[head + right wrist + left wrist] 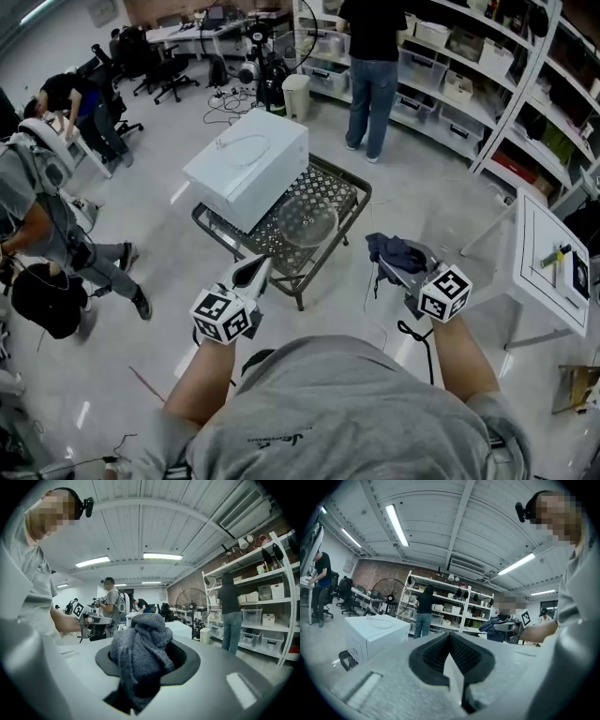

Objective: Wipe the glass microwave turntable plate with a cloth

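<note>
The round glass turntable plate (pixel 307 221) lies flat on a black mesh table (pixel 349 187), next to a white microwave (pixel 248 165). Both grippers are held up in front of the table's near edge, off the plate. My left gripper (pixel 255 273) is shut, its pads (pixel 438 651) pressed together with nothing between them. My right gripper (pixel 401 263) is shut on a bunched dark grey-blue cloth (pixel 394 248), which fills its jaws in the right gripper view (pixel 140 652). From the left gripper view the right gripper (pixel 506 627) and the cloth (pixel 490 626) show off to the right.
A person (pixel 372 66) stands at the storage shelves (pixel 487 66) beyond the table. Other people sit at the left (pixel 56 244). A white desk (pixel 551 265) stands at the right. A bin (pixel 296 95) and a fan (pixel 260 42) stand behind the microwave, with cables on the floor.
</note>
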A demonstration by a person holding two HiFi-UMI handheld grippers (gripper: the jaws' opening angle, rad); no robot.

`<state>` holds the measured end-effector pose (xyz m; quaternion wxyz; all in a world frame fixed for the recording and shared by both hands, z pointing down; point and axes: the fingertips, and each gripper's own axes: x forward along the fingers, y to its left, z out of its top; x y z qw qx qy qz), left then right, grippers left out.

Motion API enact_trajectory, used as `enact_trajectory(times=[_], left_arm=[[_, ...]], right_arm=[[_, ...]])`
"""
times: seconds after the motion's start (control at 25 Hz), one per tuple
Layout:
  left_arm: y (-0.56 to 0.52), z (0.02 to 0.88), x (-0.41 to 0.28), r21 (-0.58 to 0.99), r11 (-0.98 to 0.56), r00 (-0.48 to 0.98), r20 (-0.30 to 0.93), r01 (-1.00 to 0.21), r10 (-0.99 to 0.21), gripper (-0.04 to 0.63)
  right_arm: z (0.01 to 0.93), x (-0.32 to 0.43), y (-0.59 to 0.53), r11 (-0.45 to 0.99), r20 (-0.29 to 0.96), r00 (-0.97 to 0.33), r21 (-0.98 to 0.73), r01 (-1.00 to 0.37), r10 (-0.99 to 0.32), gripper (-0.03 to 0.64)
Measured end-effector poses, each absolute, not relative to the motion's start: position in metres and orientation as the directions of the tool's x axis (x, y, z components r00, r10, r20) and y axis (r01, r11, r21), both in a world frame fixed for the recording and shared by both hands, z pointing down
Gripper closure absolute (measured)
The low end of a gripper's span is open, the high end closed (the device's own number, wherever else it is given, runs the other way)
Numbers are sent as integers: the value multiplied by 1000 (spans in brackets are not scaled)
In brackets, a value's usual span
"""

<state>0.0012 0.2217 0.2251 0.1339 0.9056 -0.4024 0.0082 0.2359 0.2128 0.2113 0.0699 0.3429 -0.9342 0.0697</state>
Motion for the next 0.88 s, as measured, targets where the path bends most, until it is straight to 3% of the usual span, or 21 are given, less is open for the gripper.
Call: enact_trajectory(times=[0.44,0.88], left_arm=[[163,248,-20,253,-617,661,151,-745,-735,597],[10,274,-48,256,-798,838,174,-545,-517,597]], right_arm=[[226,212,149,775,180,-779,-106,-622,-601,463],[231,138,20,679,237,-678,-89,-729,-696,463]])
